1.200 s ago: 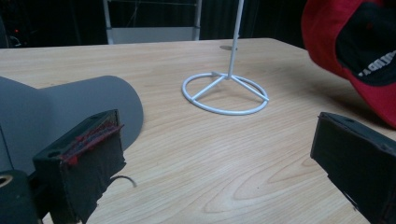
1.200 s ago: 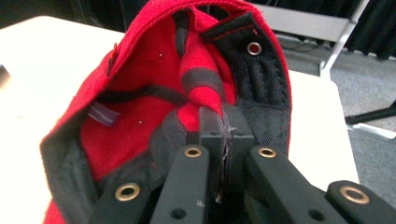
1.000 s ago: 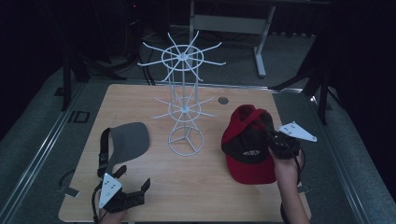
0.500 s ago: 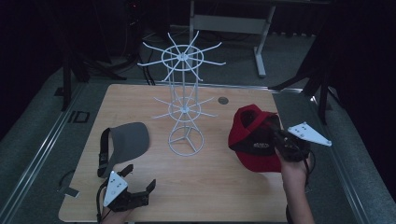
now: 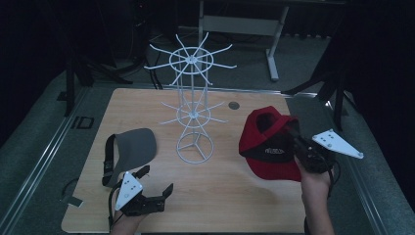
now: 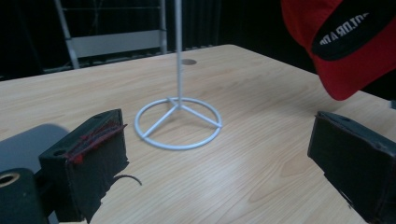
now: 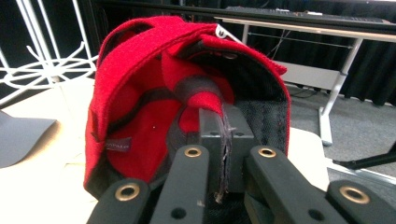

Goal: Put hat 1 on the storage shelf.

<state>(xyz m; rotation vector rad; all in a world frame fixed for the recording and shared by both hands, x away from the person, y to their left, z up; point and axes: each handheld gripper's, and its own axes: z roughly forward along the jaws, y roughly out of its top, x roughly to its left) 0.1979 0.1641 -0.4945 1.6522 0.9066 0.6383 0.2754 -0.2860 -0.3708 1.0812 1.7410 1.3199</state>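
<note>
A red cap [image 5: 268, 142] with a black front panel hangs above the table's right side, held by my right gripper [image 5: 296, 143], which is shut on its inner band [image 7: 205, 100]. The cap's open underside [image 7: 154, 112] faces the right gripper view. A white wire hat rack [image 5: 192, 110] stands mid-table; its ring base [image 6: 178, 122] lies ahead of my left gripper [image 6: 219, 172]. My left gripper [image 5: 155, 191] is open near the front edge, with nothing between its jaws. A grey visor [image 5: 131, 149] lies flat just behind it.
The wooden table [image 5: 230, 196] has a round grommet hole [image 5: 234, 105] at the back. A metal desk frame [image 5: 264, 29] stands on the floor beyond. Dark stands and cables crowd the floor at both sides.
My right gripper has lifted the red cap off the table and tipped it up, drifting slightly right. The left gripper has edged a little to the right.
</note>
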